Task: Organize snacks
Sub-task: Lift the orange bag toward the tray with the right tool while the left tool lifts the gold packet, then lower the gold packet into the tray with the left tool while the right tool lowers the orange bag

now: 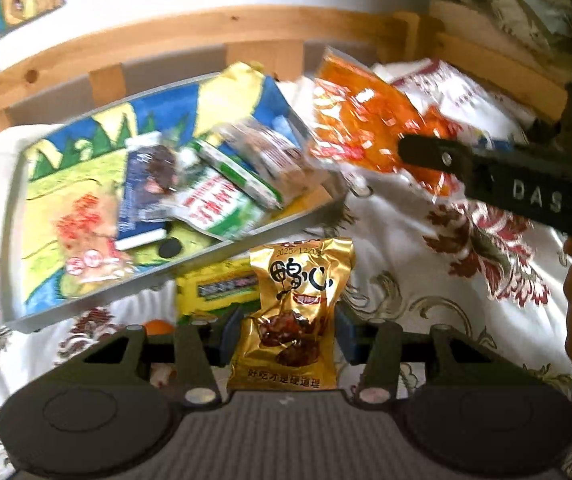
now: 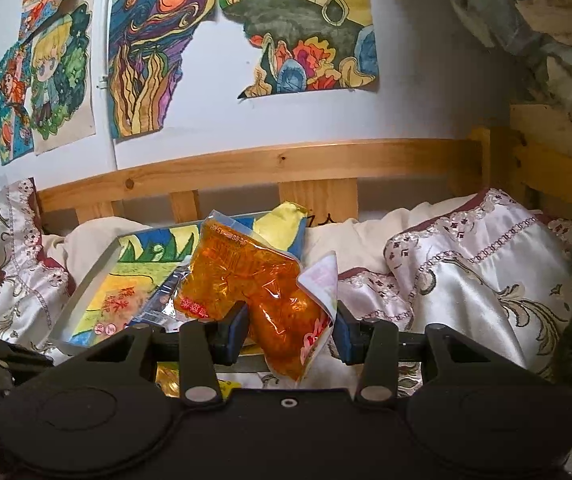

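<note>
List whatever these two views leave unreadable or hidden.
- Left wrist view: the snack packets in the painted tray are motion-blurred; their print is illegible.
- Left wrist view: the yellow box is partly covered by the gold packet and the tray's edge.
- Right wrist view: the orange packet hides most of the tray's contents.
- Right wrist view: a yellow item beneath the gripper body cannot be identified.

Gold packet (image 1: 292, 312) — glossy, crinkled foil; orange packet (image 2: 245, 280) — shiny translucent film. The bedspread (image 1: 426, 280) was smooth satin cloth with a sheen. The bed rail (image 2: 265, 164) was bare knotted wood, the wall drawings (image 2: 157, 48) matt paper, and both gripper bodies matt black plastic.
</note>
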Action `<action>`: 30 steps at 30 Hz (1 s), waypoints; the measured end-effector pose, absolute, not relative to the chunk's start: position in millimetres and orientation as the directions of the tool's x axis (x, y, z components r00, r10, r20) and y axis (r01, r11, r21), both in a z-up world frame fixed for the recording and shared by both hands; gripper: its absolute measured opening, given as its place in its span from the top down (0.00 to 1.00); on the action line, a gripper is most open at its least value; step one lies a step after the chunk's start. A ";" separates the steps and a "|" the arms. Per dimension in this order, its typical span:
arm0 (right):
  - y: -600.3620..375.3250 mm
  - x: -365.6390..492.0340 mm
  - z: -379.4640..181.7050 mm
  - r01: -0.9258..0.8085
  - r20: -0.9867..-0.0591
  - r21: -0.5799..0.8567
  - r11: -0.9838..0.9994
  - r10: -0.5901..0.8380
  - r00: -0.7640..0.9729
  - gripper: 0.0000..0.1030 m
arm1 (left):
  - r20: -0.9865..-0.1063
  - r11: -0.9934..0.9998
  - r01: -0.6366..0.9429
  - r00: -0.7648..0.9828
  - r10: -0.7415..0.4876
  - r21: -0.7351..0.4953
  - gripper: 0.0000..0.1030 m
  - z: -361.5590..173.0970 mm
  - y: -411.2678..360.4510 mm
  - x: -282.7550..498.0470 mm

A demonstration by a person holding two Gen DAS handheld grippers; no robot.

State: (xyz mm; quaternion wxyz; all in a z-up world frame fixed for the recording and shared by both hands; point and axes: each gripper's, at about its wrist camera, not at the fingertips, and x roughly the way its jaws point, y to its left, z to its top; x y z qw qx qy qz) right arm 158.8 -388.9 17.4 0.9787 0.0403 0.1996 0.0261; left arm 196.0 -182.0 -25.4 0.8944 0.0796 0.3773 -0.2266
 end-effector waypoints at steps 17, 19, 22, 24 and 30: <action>-362.8 175.3 24.3 -0.030 -0.270 0.070 0.997 0.048 0.962 0.55 | -0.609 0.965 0.261 0.766 -0.204 0.006 0.48 22.3 -142.0 239.1; -358.2 184.8 24.8 -0.037 -0.249 0.059 0.998 0.051 0.967 0.55 | -0.601 0.972 0.235 0.777 -0.188 -0.001 0.48 25.7 -141.9 252.4; -353.6 203.5 24.5 -0.037 -0.233 0.049 0.998 0.048 0.971 0.55 | -0.583 0.980 0.197 0.796 -0.164 -0.008 0.48 29.6 -145.0 277.0; -353.1 218.0 24.3 -0.030 -0.234 0.062 0.998 0.044 0.971 0.55 | -0.573 0.985 0.174 0.806 -0.149 -0.011 0.48 30.0 -148.1 292.3; -348.2 270.1 20.3 -0.018 -0.246 0.060 0.998 0.032 0.969 0.55 | -0.578 0.995 0.101 0.812 -0.083 -0.002 0.48 18.4 -150.3 338.7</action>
